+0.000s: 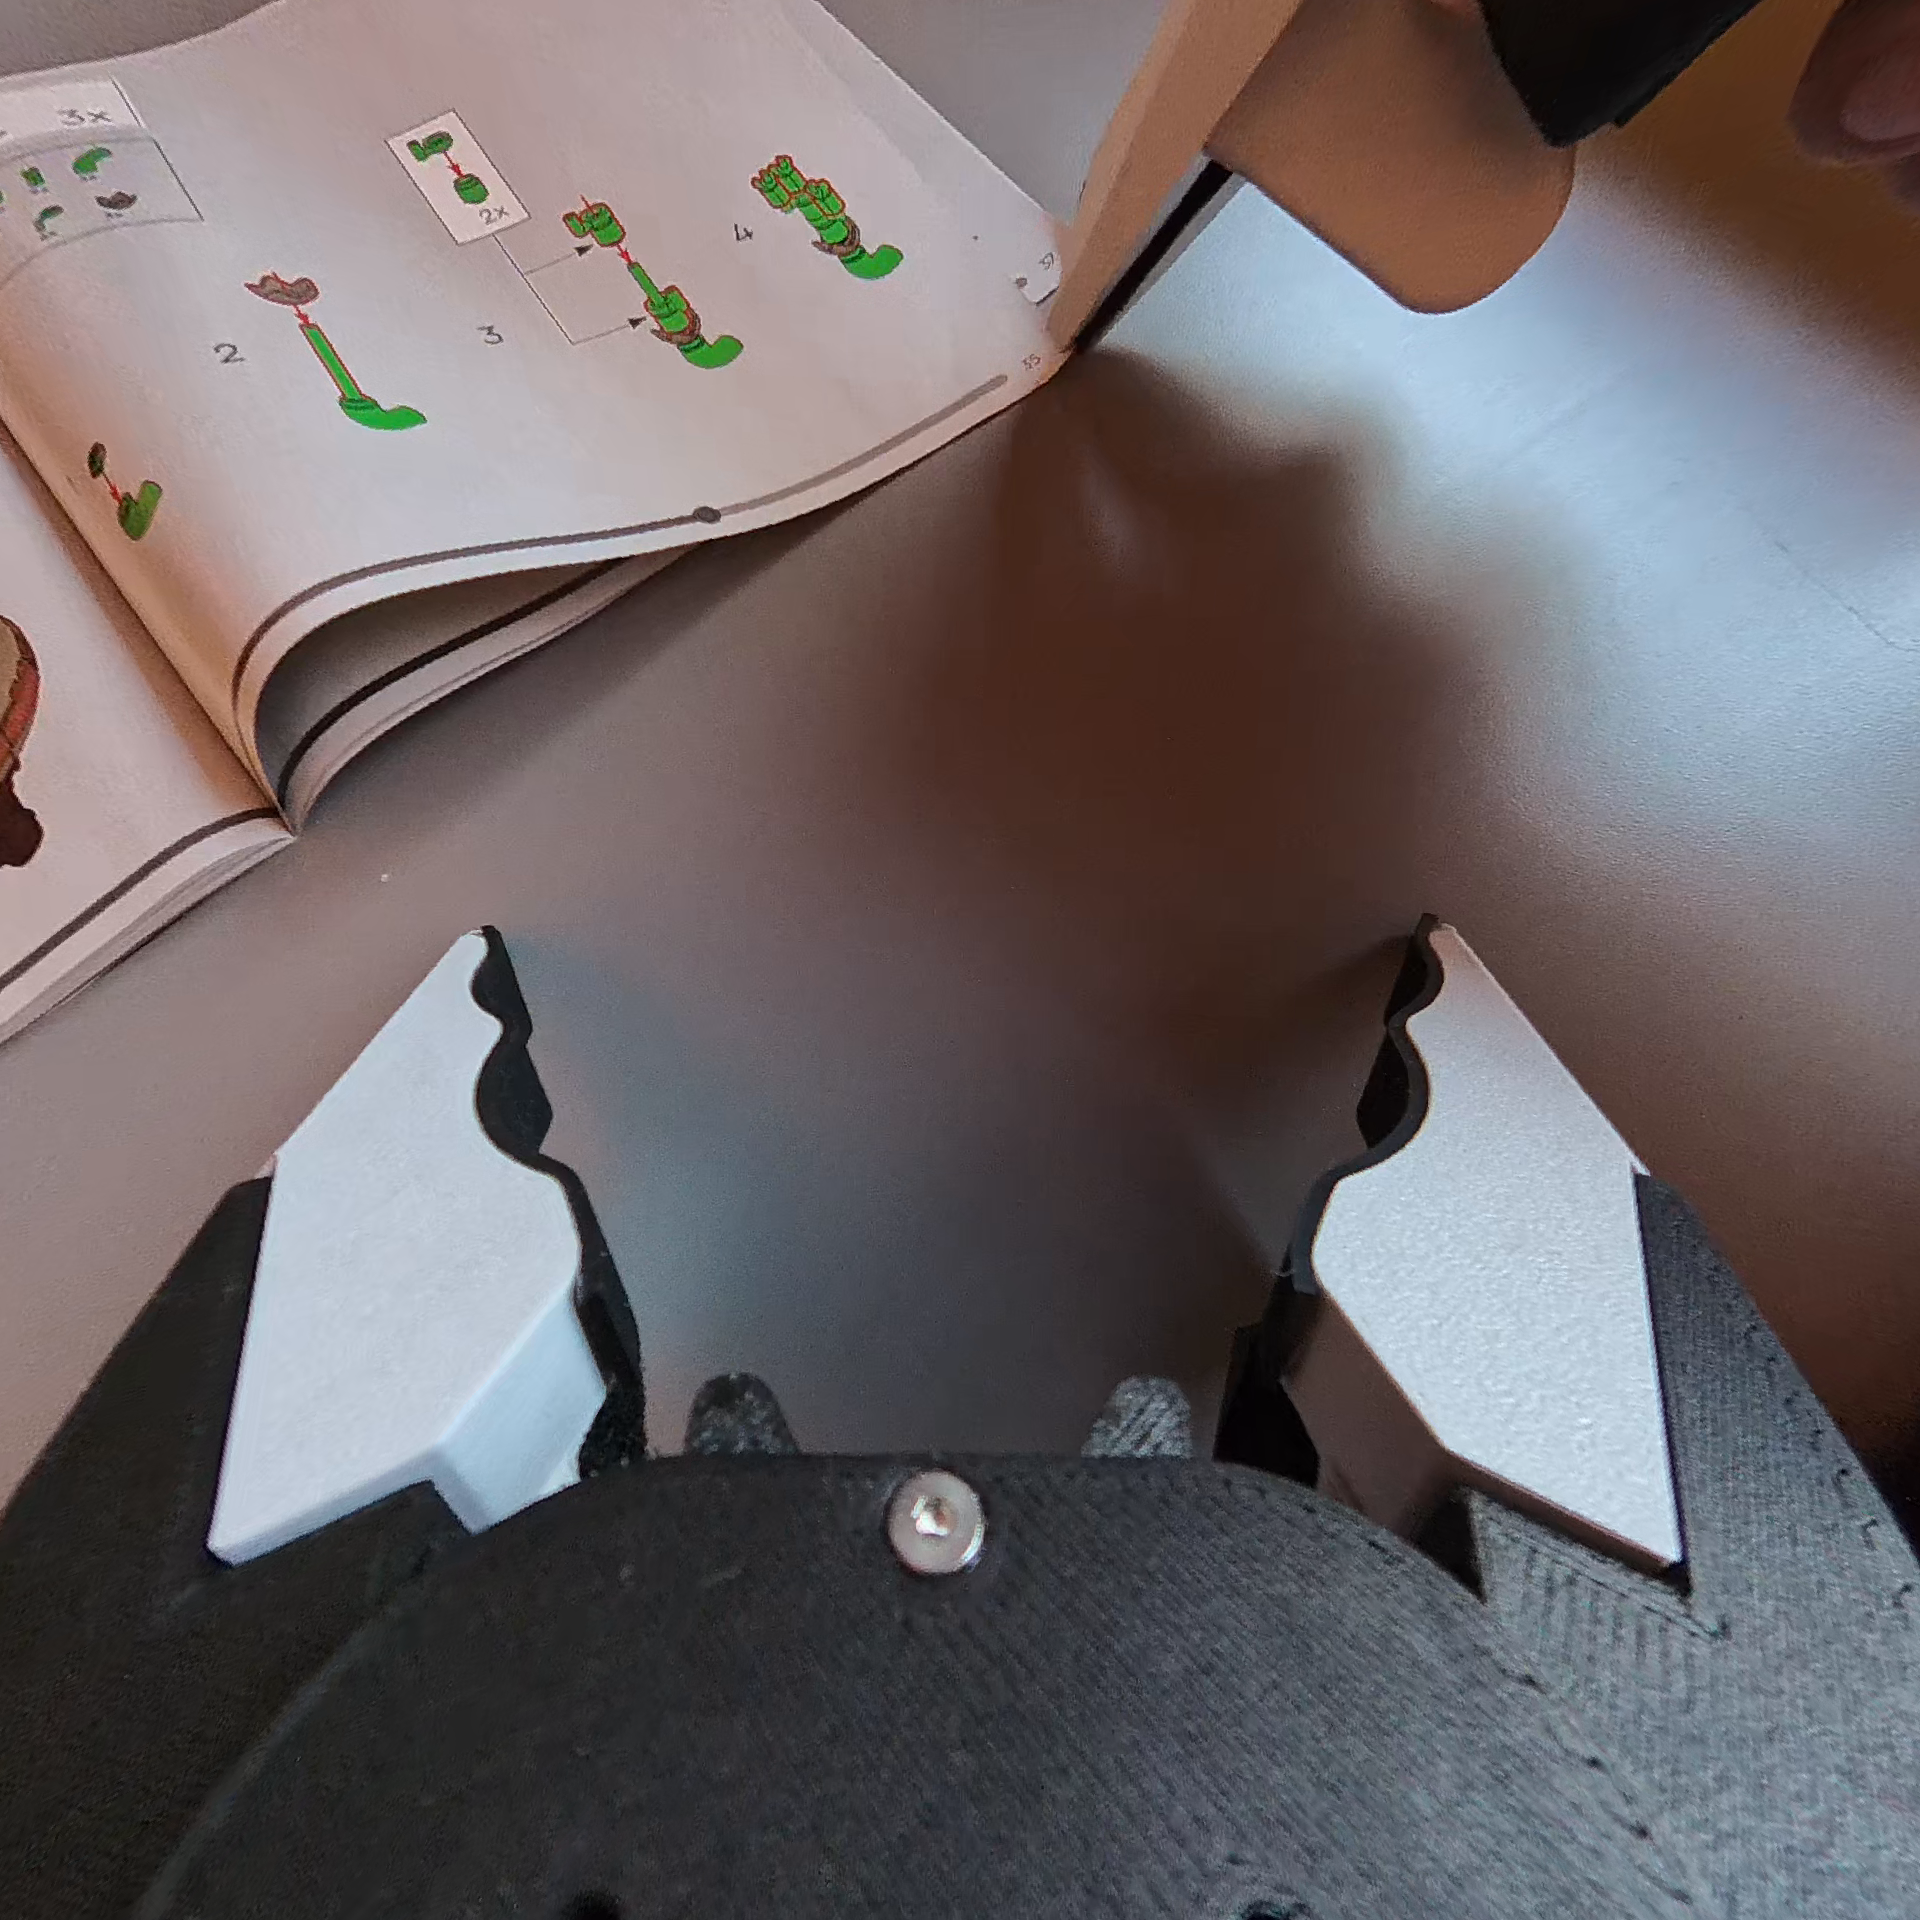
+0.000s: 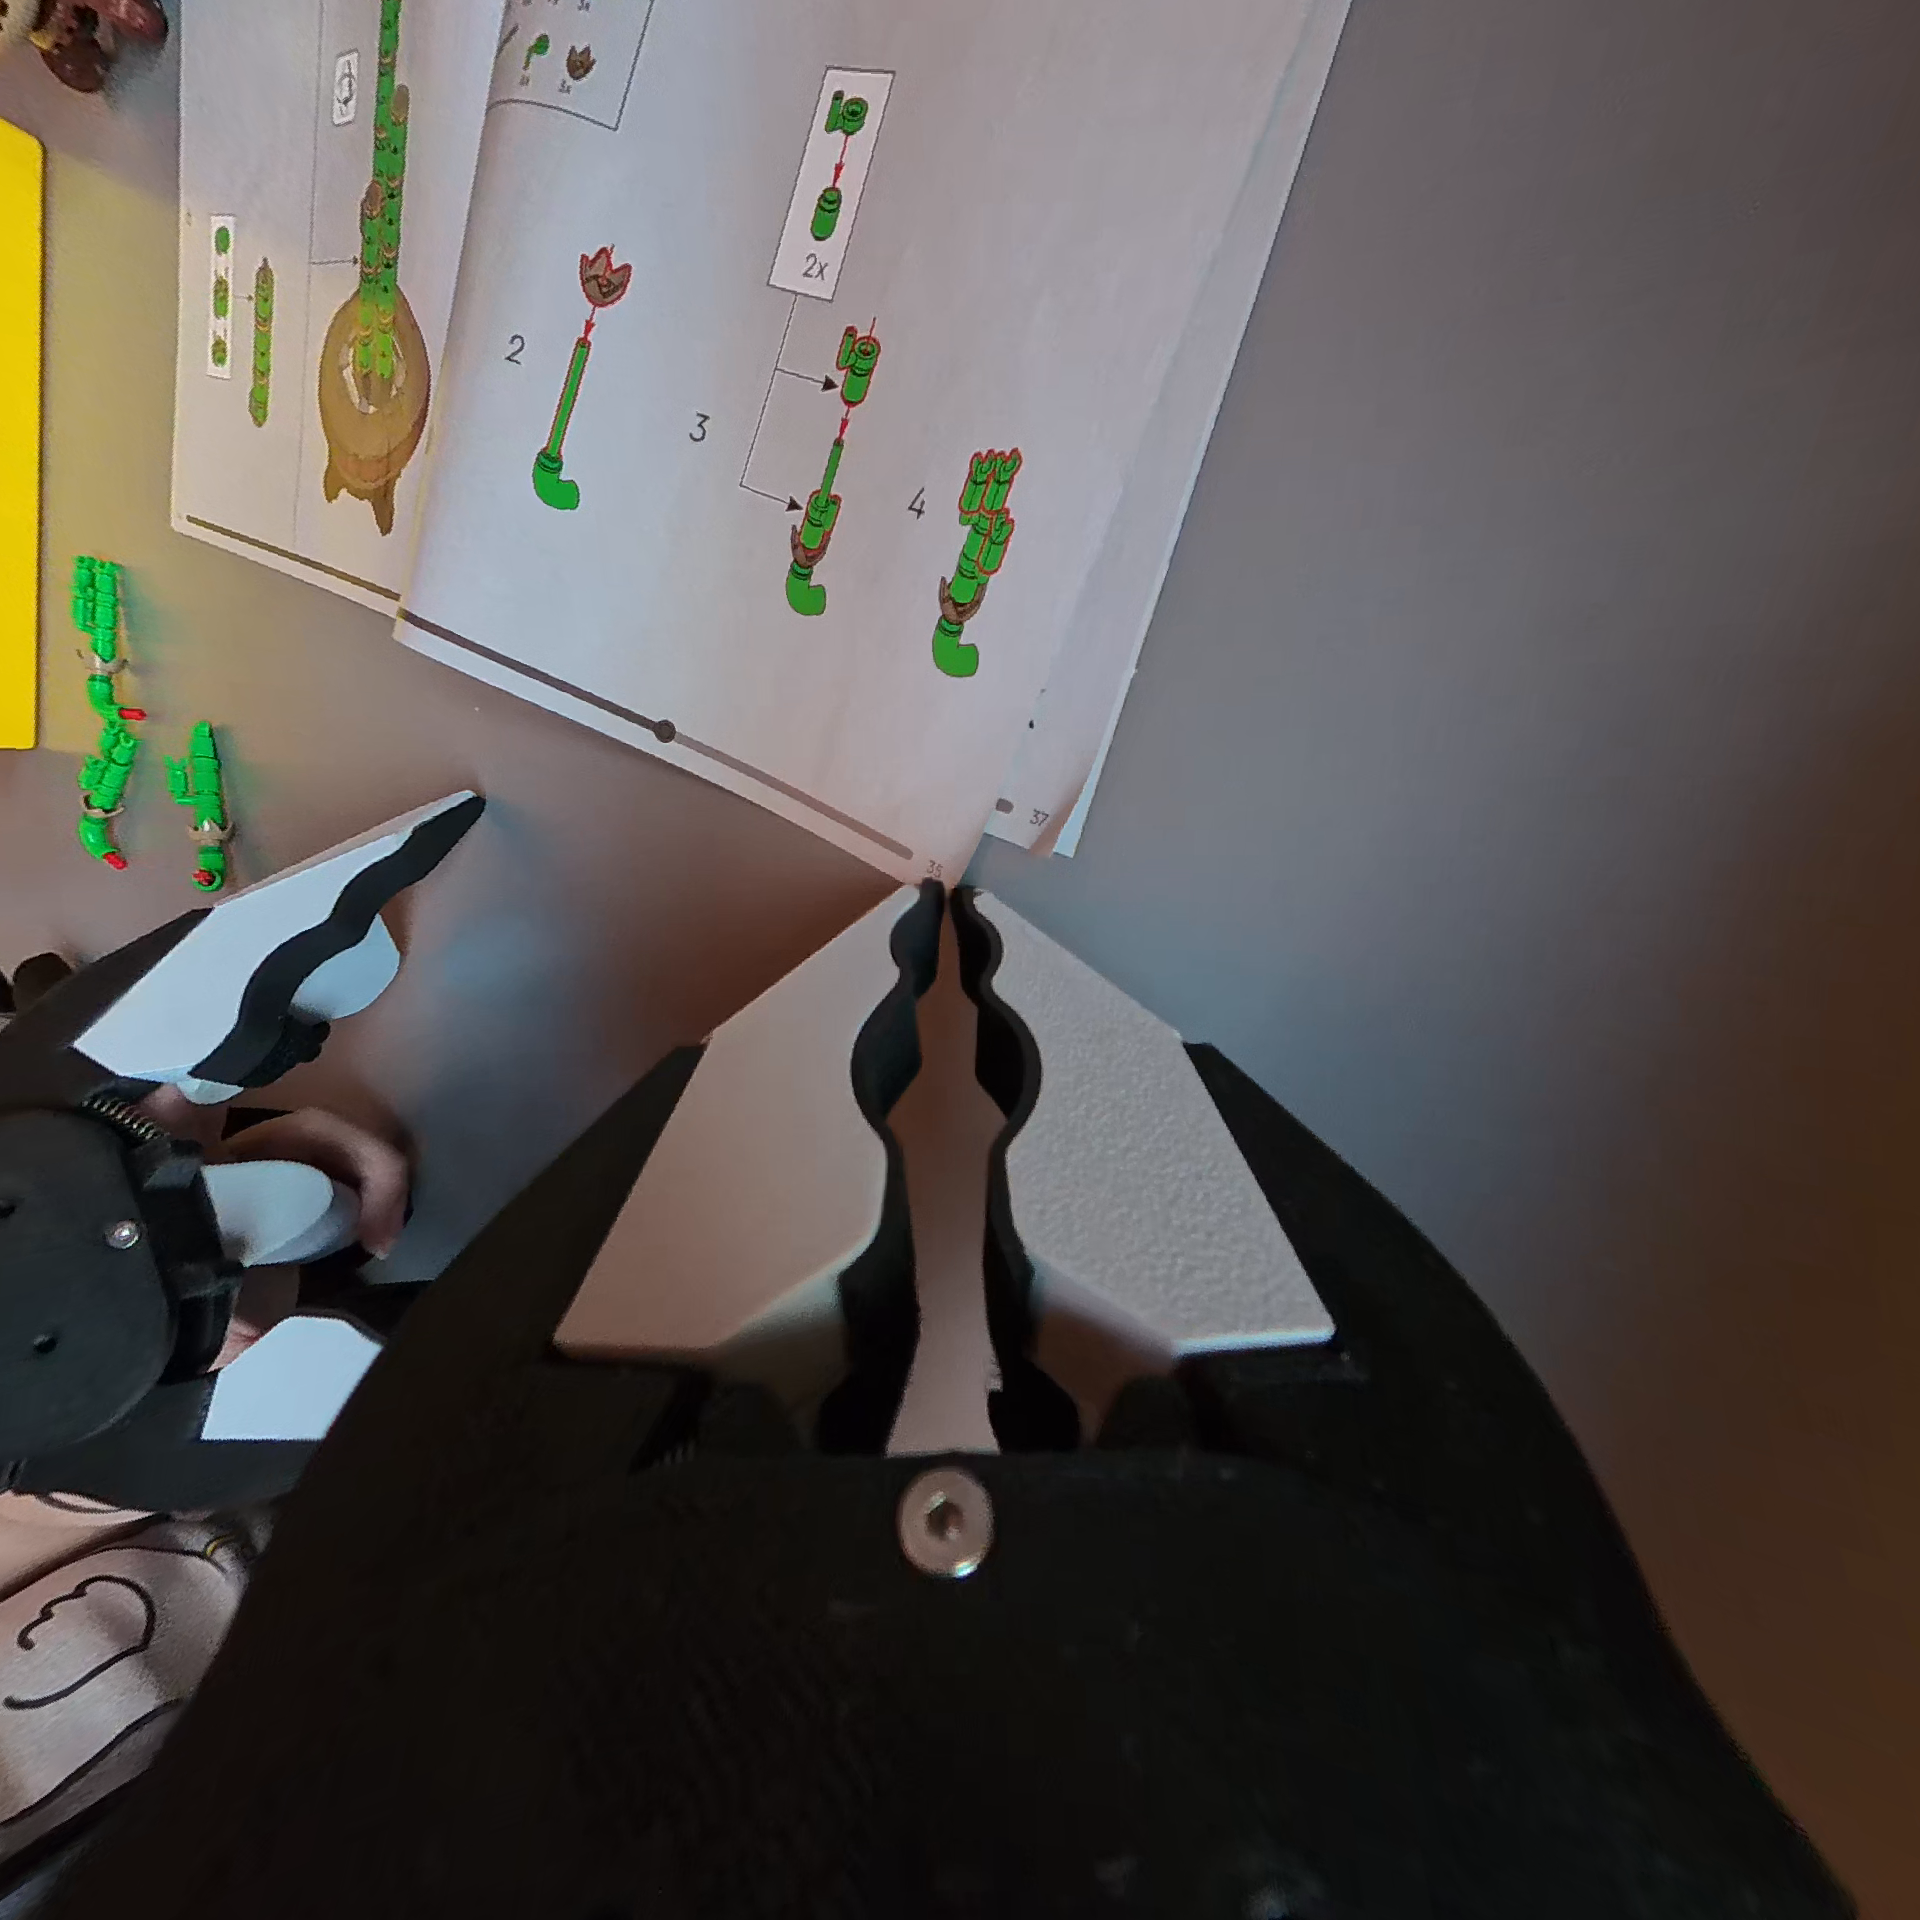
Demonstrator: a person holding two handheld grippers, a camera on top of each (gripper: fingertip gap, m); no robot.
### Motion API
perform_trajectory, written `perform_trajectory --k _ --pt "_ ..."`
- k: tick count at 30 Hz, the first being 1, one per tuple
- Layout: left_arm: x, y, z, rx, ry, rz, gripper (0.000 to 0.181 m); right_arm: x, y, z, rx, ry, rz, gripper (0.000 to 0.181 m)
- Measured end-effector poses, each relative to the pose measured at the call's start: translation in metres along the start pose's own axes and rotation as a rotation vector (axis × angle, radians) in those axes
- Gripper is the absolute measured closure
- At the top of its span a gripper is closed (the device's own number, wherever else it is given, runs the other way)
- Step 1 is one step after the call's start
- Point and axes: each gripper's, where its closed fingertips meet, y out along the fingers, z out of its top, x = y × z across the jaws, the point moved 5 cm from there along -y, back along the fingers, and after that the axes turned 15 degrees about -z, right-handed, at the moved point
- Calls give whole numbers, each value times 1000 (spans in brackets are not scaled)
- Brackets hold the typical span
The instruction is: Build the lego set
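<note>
An open instruction booklet (image 1: 520, 364) lies on the grey table, showing drawings of green stem steps. My left gripper (image 1: 956, 930) is open and empty, low over bare table just right of the booklet. My right gripper (image 2: 943, 891) is shut, its tips pinching the bottom right corner of the booklet's page (image 2: 779, 468). One of its fingers (image 1: 1351, 187) shows at the top right of the left wrist view. Two built green Lego stems (image 2: 104, 707) (image 2: 208, 805) lie on the table left of the booklet.
A yellow flat object (image 2: 16, 416) sits at the far left edge. Brown Lego pieces (image 2: 94, 31) lie at the top left corner. The left gripper's finger (image 2: 312, 914) and a hand (image 2: 364, 1174) show at the left. Grey table (image 2: 1558, 623) extends right of the booklet.
</note>
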Motion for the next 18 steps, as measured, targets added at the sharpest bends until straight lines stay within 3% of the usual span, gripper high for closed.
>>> perform_trajectory --k 18 --pt "0 -1 -1 2 2 -1 23 -16 -11 17 35 -43 56 181"
